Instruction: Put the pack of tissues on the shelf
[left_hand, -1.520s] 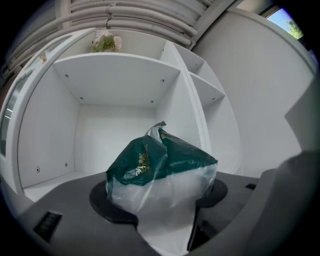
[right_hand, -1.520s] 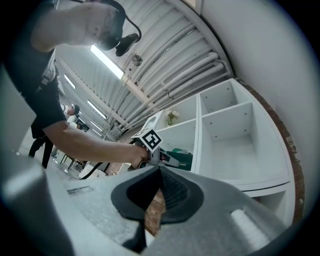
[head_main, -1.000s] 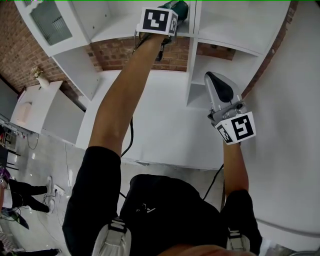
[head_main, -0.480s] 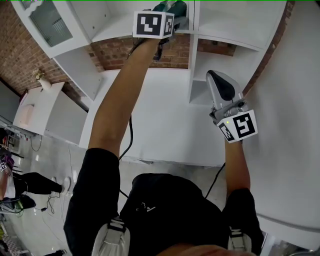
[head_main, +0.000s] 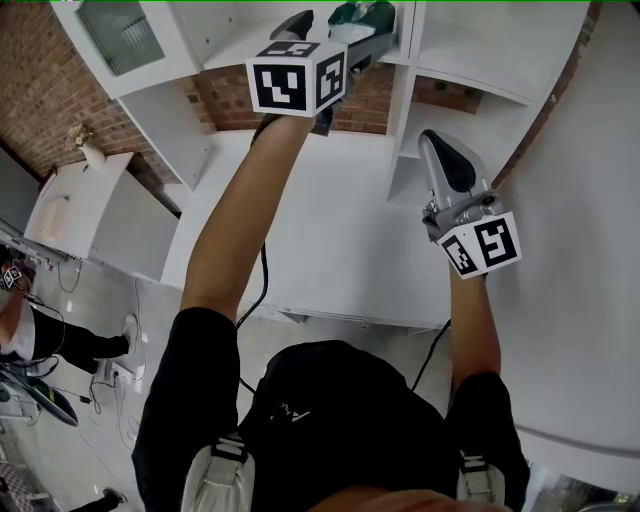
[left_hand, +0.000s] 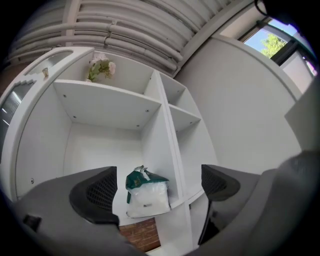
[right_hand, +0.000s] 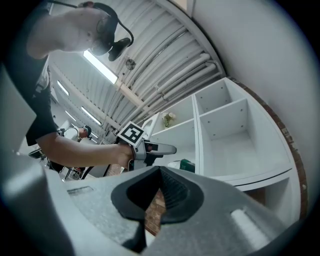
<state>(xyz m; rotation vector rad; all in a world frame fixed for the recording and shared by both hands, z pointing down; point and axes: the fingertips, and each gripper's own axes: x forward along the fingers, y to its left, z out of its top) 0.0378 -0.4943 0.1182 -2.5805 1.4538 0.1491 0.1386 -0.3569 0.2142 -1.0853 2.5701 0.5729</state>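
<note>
The left claw (left_hand: 159, 190) has let go, jaws opening wide; the pack of tissues (left_hand: 146, 197) seemingly stands free at the shelf's (left_hand: 122, 212) front edge, so it is placed.

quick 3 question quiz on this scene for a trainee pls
1. True or false: the pack of tissues stands on the shelf.
2. On the right gripper, the jaws are: A) wide apart B) together C) on the pack.
3. Fill in: on top of the shelf unit stand ____.
Key: 1 true; on the left gripper the jaws are opening, clear of the pack. 2 B. 3 flowers.
</note>
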